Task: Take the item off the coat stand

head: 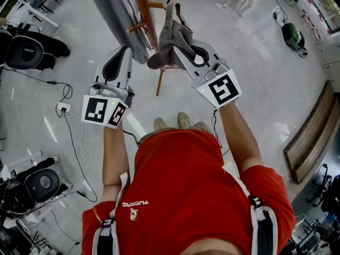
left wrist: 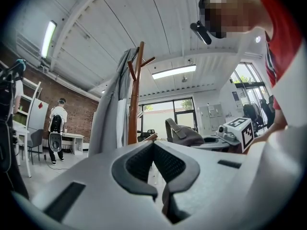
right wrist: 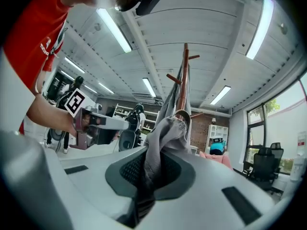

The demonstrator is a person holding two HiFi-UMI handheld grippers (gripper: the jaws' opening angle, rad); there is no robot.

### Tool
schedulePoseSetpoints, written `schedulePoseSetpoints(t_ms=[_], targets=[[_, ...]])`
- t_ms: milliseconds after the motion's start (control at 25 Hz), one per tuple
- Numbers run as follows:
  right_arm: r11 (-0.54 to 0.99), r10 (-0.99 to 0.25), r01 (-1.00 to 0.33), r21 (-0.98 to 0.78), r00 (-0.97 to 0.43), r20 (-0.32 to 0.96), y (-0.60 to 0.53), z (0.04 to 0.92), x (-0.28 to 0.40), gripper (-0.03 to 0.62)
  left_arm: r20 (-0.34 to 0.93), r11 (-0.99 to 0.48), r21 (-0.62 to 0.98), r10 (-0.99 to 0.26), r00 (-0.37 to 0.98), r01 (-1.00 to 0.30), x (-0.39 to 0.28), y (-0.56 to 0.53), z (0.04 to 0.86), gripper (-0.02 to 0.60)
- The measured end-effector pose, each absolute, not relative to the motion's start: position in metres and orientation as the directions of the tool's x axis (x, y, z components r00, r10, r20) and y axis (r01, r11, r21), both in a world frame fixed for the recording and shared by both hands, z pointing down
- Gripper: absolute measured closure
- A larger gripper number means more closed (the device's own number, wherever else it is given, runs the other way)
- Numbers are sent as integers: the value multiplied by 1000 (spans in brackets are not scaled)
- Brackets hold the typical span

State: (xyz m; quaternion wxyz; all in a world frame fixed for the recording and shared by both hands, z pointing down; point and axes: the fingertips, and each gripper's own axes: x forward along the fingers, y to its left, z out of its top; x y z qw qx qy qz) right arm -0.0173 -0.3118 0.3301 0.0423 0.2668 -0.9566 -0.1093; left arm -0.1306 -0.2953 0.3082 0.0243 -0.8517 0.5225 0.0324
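One wooden coat stand (head: 144, 8), its top cut off in the head view, carries one hanging grey garment (head: 113, 10). One grey cap (head: 173, 38) lies against the post, pinched between the right gripper's (head: 182, 50) jaws; its peg contact is unclear. The left gripper's (head: 123, 52) jaws are pressed together with nothing between them.

Wooden coat stand (head: 144, 7) rises from the pale polished floor (head: 265, 89), its legs splayed just ahead of my shoes (head: 183, 120). Hanging on it are a long grey coat (head: 114, 15) down the left side and a grey cloth item (head: 178, 39) at the right. A white power strip (head: 64, 108) with trailing cables lies on the floor to my left.
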Motion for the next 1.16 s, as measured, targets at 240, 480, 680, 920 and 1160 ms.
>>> schedulePoseSetpoints(t_ms=[240, 480, 680, 920, 1160], targets=[[848, -508, -494, 191, -861, 25, -273, 331, 1, 559, -114, -470, -9, -877, 468, -883, -126, -288, 293, 572], [847, -521, -506, 166, -851, 64, -259, 343, 8, 560, -119, -487, -13, -867, 484, -874, -122, -290, 289, 572], [848, -522, -506, 159, -850, 74, -257, 346, 12, 560, -114, -488, -12, -867, 486, -873, -122, -292, 292, 572], [849, -521, -506, 155, -850, 78, -259, 350, 16, 560, -111, -478, -15, -872, 477, -878, -122, -293, 293, 572], [853, -515, -501, 144, -853, 87, -263, 350, 12, 560, -110, -473, -17, -875, 472, -881, -124, -296, 291, 572]])
